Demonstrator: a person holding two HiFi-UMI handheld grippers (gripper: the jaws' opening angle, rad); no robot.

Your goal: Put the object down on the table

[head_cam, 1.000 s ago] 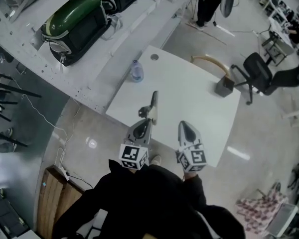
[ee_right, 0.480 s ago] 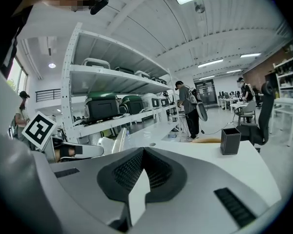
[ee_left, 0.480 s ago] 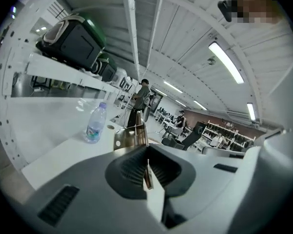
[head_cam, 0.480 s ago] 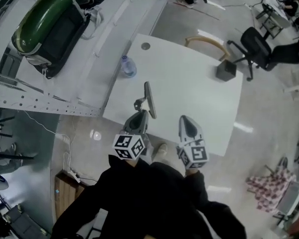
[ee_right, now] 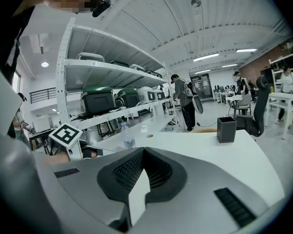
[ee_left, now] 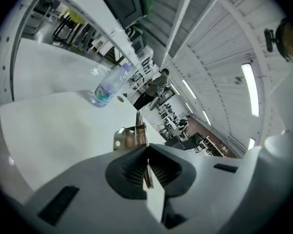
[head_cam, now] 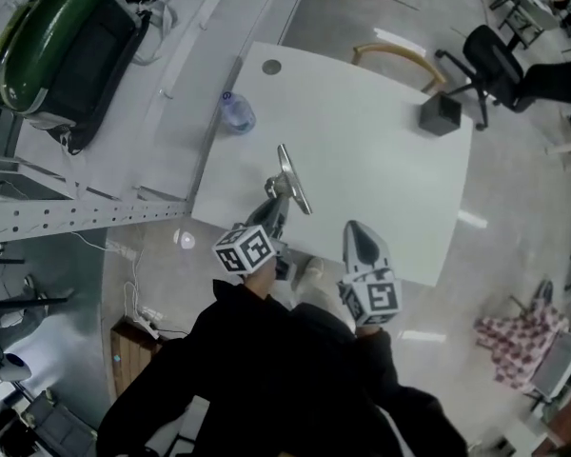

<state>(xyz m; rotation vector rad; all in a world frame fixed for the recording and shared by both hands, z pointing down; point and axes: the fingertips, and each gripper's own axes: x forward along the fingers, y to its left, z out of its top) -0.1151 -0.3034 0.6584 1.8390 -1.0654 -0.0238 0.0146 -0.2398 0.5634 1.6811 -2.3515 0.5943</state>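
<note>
I can read no words or numbers anywhere. The cube [head_cam: 245, 250] on my left gripper [head_cam: 282, 196] and the cube [head_cam: 373, 301] on my right gripper [head_cam: 355, 228] bear only black-and-white square patterns. The water bottle [head_cam: 236, 112], far left on the table [head_cam: 381, 188], has a label too blurred to read

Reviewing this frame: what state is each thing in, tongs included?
left tongs: shut on the metal bracket
metal bracket: gripped at one end, sticking out over the table; whether it touches the table cannot be told
right tongs: shut, empty
water bottle: upright on the table, untouched
black box: upright on the table, untouched
</note>
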